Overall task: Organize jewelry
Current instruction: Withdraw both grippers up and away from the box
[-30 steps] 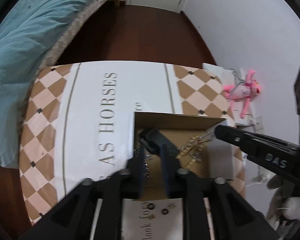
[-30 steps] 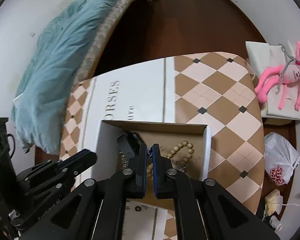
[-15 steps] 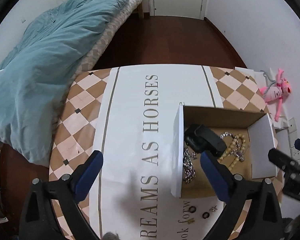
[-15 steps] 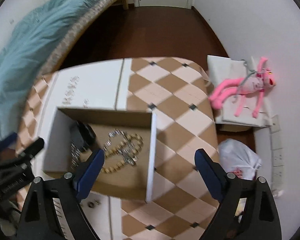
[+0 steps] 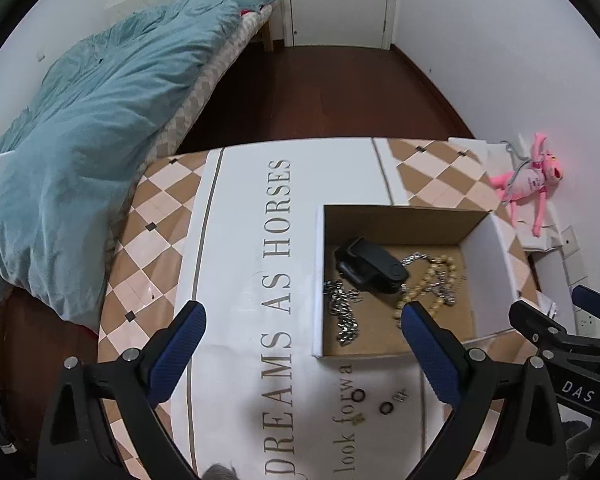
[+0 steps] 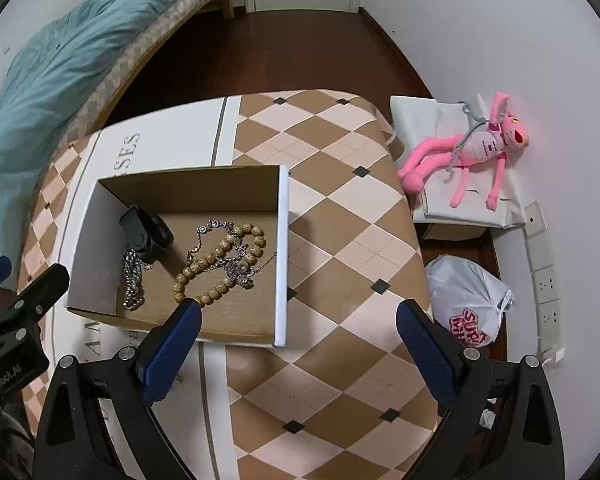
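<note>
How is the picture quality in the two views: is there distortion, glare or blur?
Left wrist view: strong fisheye bending with dark corners; the cardboard box is sharp, the small rings slightly soft. Right wrist view: same curving; soft, even light, the bead bracelet clear, a pink tint on the wall by the pink plush toy.

A box [image 6: 282, 256] was set on the table [image 6: 340, 216]; a bead bracelet [image 6: 220, 268], chain [image 6: 133, 276] and case [image 6: 146, 232] lay inside. Rings [image 5: 372, 402] lay before the box.
</note>
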The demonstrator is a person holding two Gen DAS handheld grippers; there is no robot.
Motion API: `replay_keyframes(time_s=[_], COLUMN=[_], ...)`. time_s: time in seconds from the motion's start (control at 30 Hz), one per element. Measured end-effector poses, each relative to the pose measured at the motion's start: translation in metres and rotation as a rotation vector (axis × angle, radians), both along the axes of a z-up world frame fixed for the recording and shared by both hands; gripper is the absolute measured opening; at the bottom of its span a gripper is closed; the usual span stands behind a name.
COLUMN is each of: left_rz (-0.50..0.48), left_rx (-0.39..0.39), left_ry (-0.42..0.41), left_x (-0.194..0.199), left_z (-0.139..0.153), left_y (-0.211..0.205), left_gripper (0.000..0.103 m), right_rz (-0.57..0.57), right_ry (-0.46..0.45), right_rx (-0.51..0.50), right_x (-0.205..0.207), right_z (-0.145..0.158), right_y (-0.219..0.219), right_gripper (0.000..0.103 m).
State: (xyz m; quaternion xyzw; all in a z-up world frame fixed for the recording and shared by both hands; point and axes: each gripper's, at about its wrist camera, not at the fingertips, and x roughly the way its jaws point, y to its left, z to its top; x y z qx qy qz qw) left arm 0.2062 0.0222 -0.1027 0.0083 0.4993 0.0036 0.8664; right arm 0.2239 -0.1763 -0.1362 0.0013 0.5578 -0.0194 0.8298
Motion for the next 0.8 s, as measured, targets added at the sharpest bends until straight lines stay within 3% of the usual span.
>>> replay_keyframes(time_s=[0.5,0.8], left_rz=[-0.023,-0.035], left_rx=[-0.043,-0.069], left_ry=[-0.141,-0.180], left_x=[-0.058,-0.077], left_z=[0.071,0.090], left_y=[-0.007,-0.008], left_gripper=[0.100,0.100], right_rz=[-0.010,-0.033], right_ry=[-0.214,-0.259], right_rx=[-0.023,0.004], right_x=[-0.066,-0.091], right_z=[0.089,0.114], right_y=[-0.004,-0.009], right_gripper=[0.099,0.099])
